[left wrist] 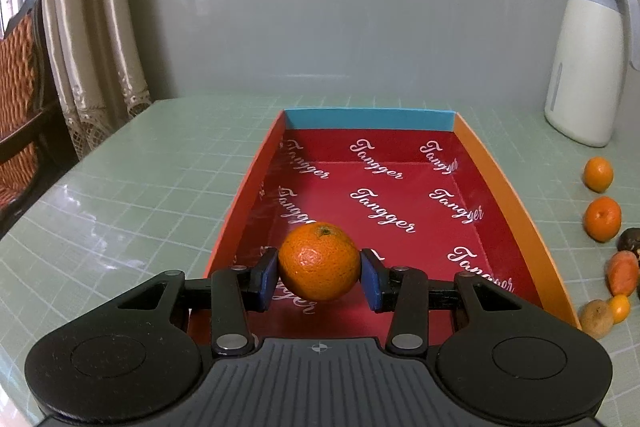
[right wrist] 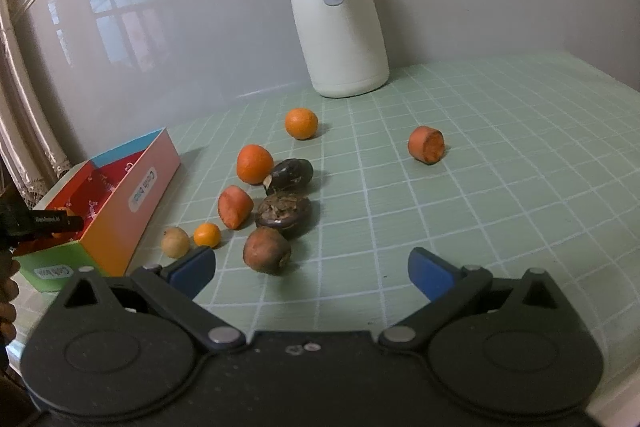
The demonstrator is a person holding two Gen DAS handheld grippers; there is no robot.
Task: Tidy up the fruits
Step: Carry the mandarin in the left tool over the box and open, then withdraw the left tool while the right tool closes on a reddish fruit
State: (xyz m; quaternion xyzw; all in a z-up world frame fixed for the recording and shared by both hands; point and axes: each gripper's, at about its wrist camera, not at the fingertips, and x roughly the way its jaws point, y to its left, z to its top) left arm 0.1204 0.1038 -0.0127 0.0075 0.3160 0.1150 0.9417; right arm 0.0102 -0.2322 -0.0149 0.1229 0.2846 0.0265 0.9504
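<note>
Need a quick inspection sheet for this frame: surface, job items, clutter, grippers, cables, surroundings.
Surface: green grid mat, no spills seen.
Job's things: orange held over the red-lined box; two oranges, two cut carrot pieces, three dark brown fruits, a small orange fruit and a tan fruit loose on the mat beside the box.
Clutter: white jug upright at the back.
Grippers: left hand-held gripper shut on the orange; right hand-held gripper open, empty.
Cables: nothing seen.
Surroundings: glossy grey wall, curtain, chair.
</note>
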